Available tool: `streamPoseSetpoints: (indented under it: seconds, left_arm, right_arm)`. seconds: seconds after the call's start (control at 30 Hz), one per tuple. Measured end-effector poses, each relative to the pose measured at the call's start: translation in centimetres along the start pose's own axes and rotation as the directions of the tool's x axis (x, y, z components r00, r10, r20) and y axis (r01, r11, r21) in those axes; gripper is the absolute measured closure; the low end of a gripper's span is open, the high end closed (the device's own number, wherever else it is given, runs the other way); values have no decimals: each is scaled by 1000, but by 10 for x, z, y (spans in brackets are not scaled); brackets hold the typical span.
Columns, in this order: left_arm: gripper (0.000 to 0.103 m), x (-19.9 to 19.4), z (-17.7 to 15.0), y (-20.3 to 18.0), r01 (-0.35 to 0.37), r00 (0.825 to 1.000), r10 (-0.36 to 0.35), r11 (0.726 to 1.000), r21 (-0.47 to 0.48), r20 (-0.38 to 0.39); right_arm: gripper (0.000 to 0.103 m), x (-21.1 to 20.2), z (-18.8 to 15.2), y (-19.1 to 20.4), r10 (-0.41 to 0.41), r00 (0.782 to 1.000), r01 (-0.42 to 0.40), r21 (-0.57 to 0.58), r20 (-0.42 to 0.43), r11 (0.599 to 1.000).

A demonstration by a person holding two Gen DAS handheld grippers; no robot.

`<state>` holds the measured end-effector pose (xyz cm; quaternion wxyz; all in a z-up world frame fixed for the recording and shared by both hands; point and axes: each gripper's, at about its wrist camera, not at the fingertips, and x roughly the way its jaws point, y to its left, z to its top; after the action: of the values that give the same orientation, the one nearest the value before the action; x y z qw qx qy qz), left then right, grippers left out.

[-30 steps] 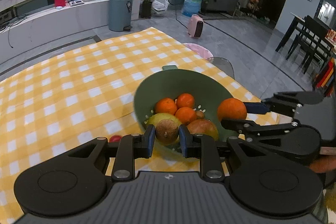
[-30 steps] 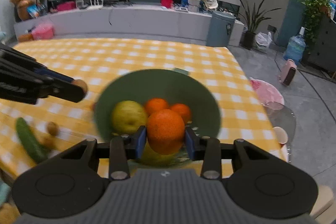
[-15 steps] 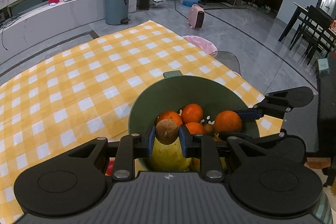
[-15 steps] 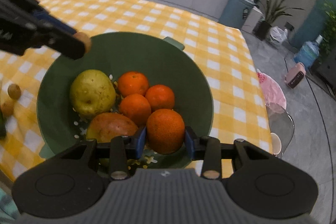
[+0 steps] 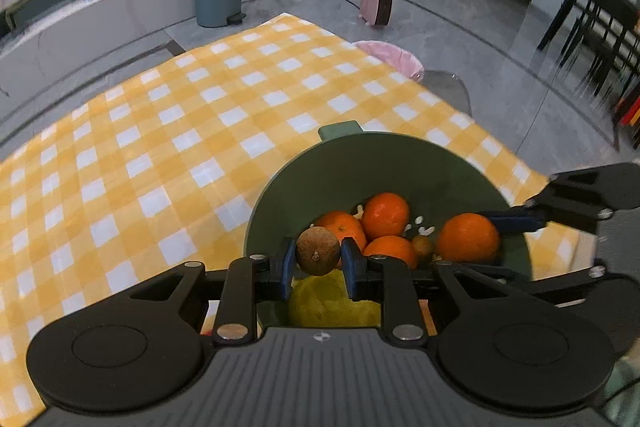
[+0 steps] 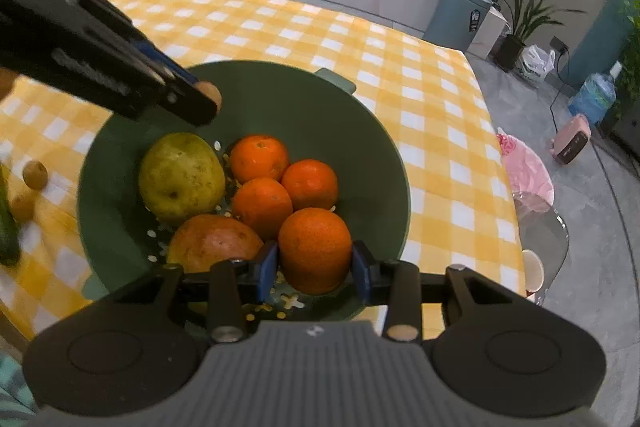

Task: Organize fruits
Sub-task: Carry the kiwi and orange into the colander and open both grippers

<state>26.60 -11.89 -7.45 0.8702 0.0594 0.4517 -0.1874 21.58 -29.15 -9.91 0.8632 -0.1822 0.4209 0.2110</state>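
Inside, the green colander (image 6: pixel 360 131) held a pear (image 6: pixel 181 177), a reddish fruit, possibly a mango (image 6: pixel 212 241), and three oranges (image 6: pixel 262 207). The left gripper (image 5: pixel 317 263) clamped a brown fruit (image 5: pixel 317 250) above it; the right gripper (image 6: pixel 314 267) was opening around a fourth orange (image 6: pixel 315 249).

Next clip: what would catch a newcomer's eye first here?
The green bowl on the yellow checked cloth, piled with oranges, a yellow pear and a mango. Over it, the right gripper, its jaws opening, brackets a large orange, while the left gripper pinches a small brown fruit.
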Motion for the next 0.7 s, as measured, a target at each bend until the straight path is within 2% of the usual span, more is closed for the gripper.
streamPoseSetpoints:
  seconds: [0.13, 0.4, 0.6, 0.7]
  left_arm:
    - [76, 11, 6, -5, -26, 999, 27, 999, 21, -47]
    - [75, 30, 9, -9, -77, 990, 81, 996, 40, -116]
    - [75, 32, 10, -11, -85, 987, 92, 995, 53, -130]
    - [70, 32, 10, -9, -86, 987, 92, 995, 48, -133]
  right_arm:
    - [64, -7, -2, -12, 34, 999, -37, 89, 37, 995]
    - [64, -13, -9, -15, 62, 995, -71, 128, 75, 989]
    - [64, -11, -12, -15, 75, 994, -87, 149, 85, 985]
    - [64, -10, -12, -14, 81, 994, -92, 157, 80, 983]
